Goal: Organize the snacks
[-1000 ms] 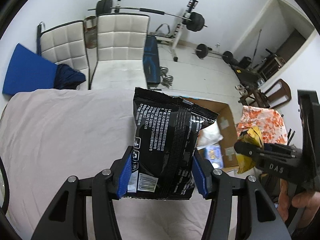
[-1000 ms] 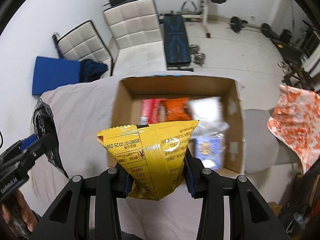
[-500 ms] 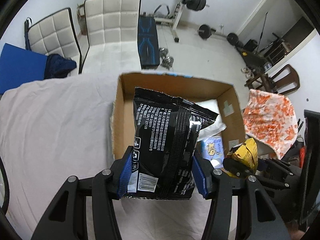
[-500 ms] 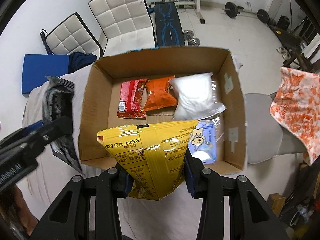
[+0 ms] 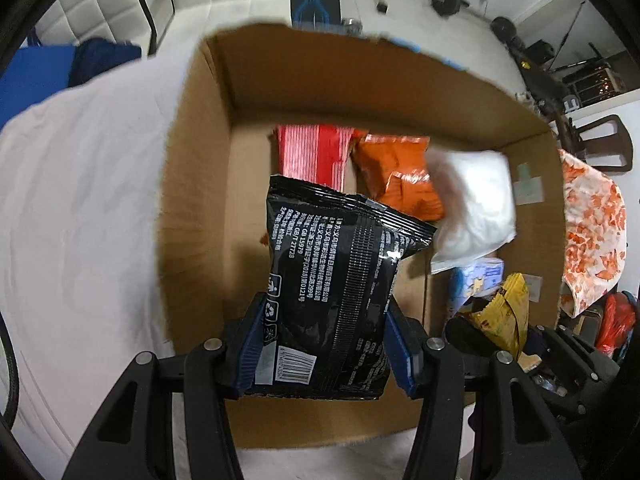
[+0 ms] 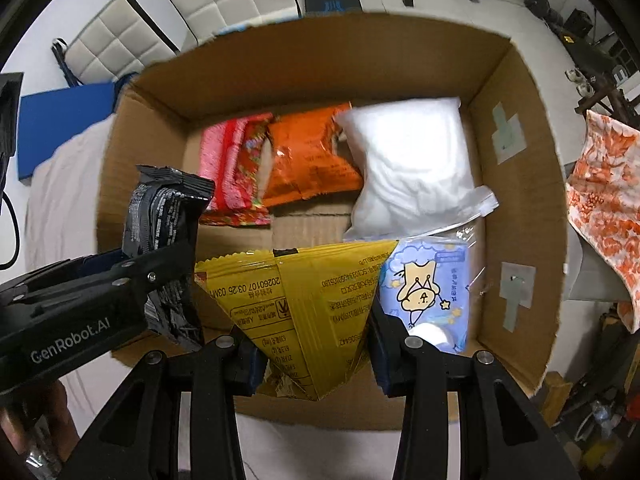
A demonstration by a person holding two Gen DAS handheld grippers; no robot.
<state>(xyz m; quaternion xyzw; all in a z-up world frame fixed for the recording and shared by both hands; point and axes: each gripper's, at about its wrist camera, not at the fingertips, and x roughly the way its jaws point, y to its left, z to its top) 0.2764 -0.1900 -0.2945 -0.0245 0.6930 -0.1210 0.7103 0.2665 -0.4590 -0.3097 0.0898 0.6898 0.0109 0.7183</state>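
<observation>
Your left gripper [image 5: 326,350] is clamped on the black bag [image 5: 334,292] and your right gripper [image 6: 316,354] on the yellow bag [image 6: 298,300], over the box [image 6: 516,184]. Left gripper body reads "GenRobot.AI"; yellow bag shows "20260107 03:25".

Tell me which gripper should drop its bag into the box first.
Left, probably. Its black bag hangs over bare cardboard in the box; the right gripper's yellow bag hangs near the front wall, beside the blue packet.

black bag [image 5: 332,296]: upright, over the box's left half
yellow bag [image 6: 304,304]: creased, over the near edge
box [image 6: 520,216]: open cardboard; red [image 6: 232,172], orange [image 6: 308,156], white [image 6: 412,168], blue [image 6: 428,288] packs lie inside
</observation>
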